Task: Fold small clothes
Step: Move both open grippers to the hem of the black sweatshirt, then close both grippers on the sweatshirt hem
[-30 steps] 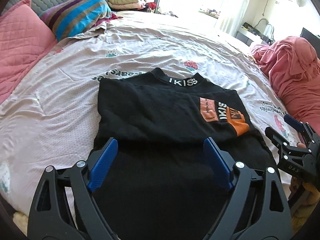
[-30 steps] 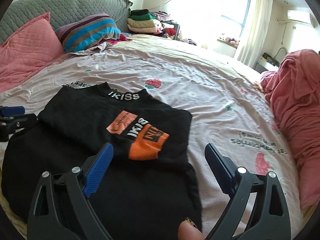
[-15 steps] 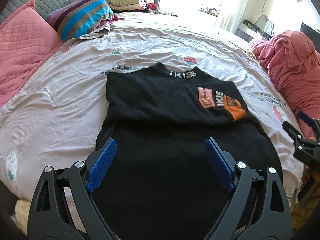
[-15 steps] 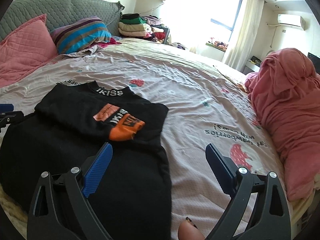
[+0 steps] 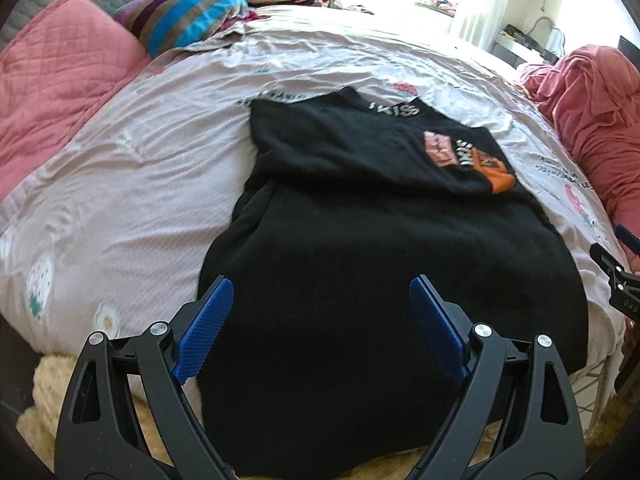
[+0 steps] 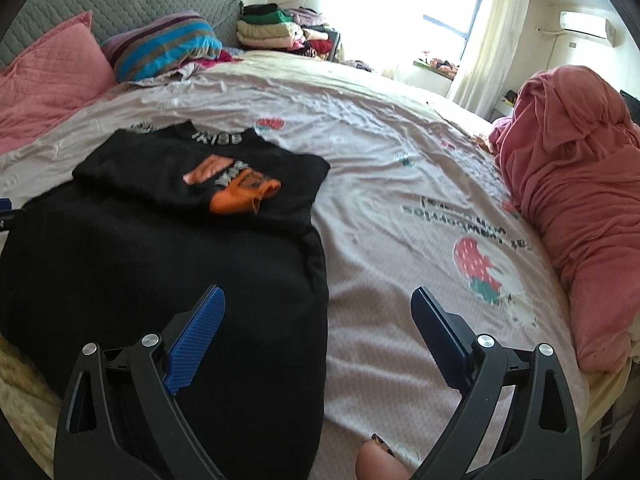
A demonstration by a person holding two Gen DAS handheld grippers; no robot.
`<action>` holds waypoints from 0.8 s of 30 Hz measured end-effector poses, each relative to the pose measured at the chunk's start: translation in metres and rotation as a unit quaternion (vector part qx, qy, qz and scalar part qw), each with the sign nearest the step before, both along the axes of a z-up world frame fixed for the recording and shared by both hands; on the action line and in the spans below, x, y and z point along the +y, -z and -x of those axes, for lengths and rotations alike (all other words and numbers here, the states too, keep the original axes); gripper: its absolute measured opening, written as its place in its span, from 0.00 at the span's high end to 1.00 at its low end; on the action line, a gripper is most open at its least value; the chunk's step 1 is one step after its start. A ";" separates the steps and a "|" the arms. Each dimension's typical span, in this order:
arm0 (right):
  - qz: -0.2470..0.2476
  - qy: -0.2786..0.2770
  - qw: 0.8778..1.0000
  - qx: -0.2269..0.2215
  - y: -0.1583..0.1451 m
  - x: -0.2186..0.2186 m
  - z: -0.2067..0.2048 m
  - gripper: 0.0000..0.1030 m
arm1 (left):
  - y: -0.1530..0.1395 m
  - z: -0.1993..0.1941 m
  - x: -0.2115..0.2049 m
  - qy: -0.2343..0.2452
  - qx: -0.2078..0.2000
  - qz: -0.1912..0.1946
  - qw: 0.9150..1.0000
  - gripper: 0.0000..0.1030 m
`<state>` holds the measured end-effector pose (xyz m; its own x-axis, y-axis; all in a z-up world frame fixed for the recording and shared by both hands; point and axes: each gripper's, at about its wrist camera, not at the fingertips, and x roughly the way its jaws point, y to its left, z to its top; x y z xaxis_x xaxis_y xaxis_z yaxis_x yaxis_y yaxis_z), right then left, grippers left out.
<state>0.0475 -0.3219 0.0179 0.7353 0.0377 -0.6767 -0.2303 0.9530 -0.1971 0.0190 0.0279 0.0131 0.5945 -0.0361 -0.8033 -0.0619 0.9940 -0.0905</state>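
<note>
A black top (image 5: 380, 248) with an orange patch (image 5: 496, 178) and a lettered white collar lies flat on the bed, collar at the far end, its lower part reaching the near edge. In the right wrist view the same black top (image 6: 160, 248) fills the left half. My left gripper (image 5: 320, 312) hovers open above the garment's lower left part, with only cloth below its blue pads. My right gripper (image 6: 316, 320) is open too, straddling the garment's right side edge above the sheet. Its black frame (image 5: 616, 280) shows at the far right of the left wrist view.
The pale printed bedsheet (image 6: 400, 184) covers the bed. A heap of pink bedding (image 6: 580, 200) lies on the right, pink (image 5: 52, 92) and striped pillows (image 5: 188, 16) at the far left, folded clothes (image 6: 276, 28) at the back. A fingertip (image 6: 376, 464) shows below.
Both grippers have drawn back toward the near edge of the bed and sunk slightly, so more of the garment's lower part shows. Both stay open. The garment has not moved.
</note>
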 end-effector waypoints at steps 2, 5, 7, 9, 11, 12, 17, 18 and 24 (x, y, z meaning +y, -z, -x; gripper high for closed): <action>-0.006 -0.005 1.000 0.013 0.005 -0.001 0.003 0.09 | 0.004 0.006 0.007 -0.010 0.007 -0.001 1.000 0.20; -0.024 -0.015 0.999 0.043 0.013 -0.002 0.008 0.09 | 0.009 0.013 0.015 -0.020 0.014 0.000 1.000 0.17; -0.041 -0.026 0.996 0.068 0.020 -0.003 0.013 0.09 | 0.012 0.020 0.021 -0.029 0.017 0.000 0.999 0.09; -0.048 -0.029 0.995 0.082 0.025 -0.004 0.018 0.09 | 0.015 0.026 0.027 -0.035 0.021 -0.003 0.999 0.09; -0.050 -0.030 0.994 0.091 0.029 -0.005 0.024 0.09 | 0.019 0.033 0.035 -0.045 0.027 -0.006 0.999 0.09; -0.051 -0.031 0.993 0.098 0.031 -0.005 0.027 0.09 | 0.021 0.036 0.039 -0.049 0.031 -0.006 0.998 0.09; -0.055 -0.035 0.990 0.124 0.037 -0.009 0.034 0.09 | 0.030 0.056 0.052 -0.053 0.043 -0.001 0.998 0.15; -0.057 -0.037 0.990 0.127 0.037 -0.010 0.036 0.09 | 0.031 0.059 0.053 -0.050 0.045 0.001 0.998 0.21; -0.075 -0.043 0.985 0.147 0.037 -0.021 0.042 0.11 | 0.040 0.072 0.055 -0.022 0.077 0.041 0.996 0.61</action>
<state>0.0055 -0.3431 -0.0194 0.4980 0.2071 -0.8421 -0.3384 0.9405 0.0312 -0.0533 0.0833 -0.0269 0.4666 -0.0822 -0.8807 -0.1251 0.9795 -0.1577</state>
